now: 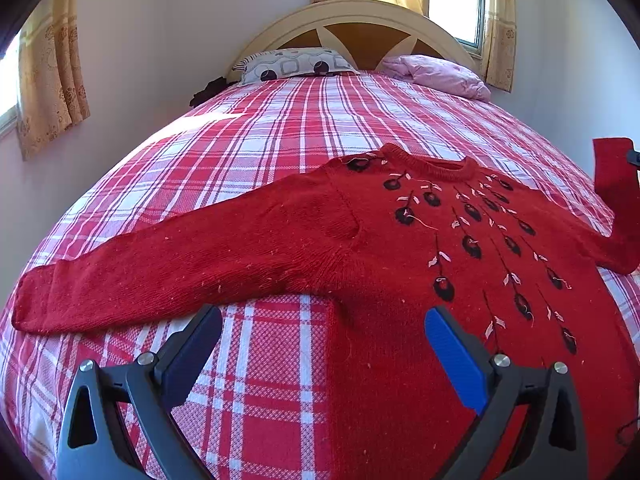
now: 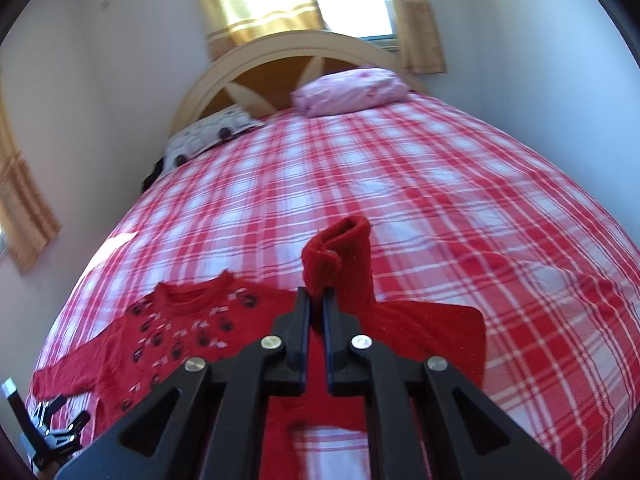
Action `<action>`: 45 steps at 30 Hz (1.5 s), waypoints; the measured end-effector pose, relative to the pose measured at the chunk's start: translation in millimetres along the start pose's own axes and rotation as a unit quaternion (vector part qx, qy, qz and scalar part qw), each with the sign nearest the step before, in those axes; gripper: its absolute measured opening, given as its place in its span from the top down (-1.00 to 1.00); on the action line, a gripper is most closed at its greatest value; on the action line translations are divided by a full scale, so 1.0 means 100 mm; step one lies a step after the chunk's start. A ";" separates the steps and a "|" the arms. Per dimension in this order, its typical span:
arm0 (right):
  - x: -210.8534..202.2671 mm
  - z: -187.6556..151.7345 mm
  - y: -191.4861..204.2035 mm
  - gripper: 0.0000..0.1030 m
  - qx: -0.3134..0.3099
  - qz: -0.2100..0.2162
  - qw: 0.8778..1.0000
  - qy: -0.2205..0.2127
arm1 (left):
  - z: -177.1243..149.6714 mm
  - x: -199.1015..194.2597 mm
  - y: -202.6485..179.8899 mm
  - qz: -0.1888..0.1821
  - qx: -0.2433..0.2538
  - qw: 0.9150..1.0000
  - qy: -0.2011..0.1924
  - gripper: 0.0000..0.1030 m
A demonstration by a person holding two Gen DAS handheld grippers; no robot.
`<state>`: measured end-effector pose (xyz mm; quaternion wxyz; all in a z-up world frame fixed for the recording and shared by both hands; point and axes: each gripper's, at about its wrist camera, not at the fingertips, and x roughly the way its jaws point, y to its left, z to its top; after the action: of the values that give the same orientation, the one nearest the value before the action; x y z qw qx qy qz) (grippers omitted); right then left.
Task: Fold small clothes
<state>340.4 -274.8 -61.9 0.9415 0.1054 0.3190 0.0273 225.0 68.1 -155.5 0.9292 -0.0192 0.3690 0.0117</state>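
A small red knit sweater (image 1: 400,248) with black and white embroidered flowers lies front up on the plaid bed. Its left sleeve (image 1: 160,276) stretches out flat to the left. My left gripper (image 1: 324,328) is open and empty, just above the sweater's armpit. My right gripper (image 2: 316,300) is shut on the right sleeve cuff (image 2: 340,256) and holds it lifted above the bed; the raised sleeve also shows at the right edge of the left wrist view (image 1: 616,184). The sweater body shows in the right wrist view (image 2: 192,328).
The bed has a red and white plaid cover (image 1: 280,140). A patterned pillow (image 1: 296,64) and a pink pillow (image 1: 440,74) lie at the headboard (image 1: 360,24). Walls and curtained windows surround the bed.
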 end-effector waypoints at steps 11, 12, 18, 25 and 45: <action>0.13 -0.76 1.26 0.84 -0.149 0.099 0.983 0.050 | -0.02 -0.18 -0.02 -0.074 -0.030 0.997 -0.002 -0.97; 0.18 -0.83 1.35 0.84 -0.157 0.102 0.981 0.055 | -0.02 -0.18 -0.03 -0.085 -0.034 0.996 0.001 -0.97; 0.44 -1.26 1.66 0.83 -0.182 0.124 0.972 0.083 | -0.02 -0.15 -0.05 -0.113 -0.056 0.992 0.011 -0.97; 0.40 -1.41 1.36 -0.01 -0.156 0.147 0.970 0.116 | 0.01 0.03 -0.28 -0.172 -0.059 0.982 0.043 -0.97; -0.56 -1.66 0.28 -0.24 -0.026 0.087 0.996 0.021 | 0.11 0.39 -1.20 -0.199 0.006 0.974 0.105 0.80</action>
<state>195.5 -223.9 -150.7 0.9311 0.1080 0.3271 0.1199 265.8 -51.1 -171.0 0.8692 -0.0878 0.4531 -0.1774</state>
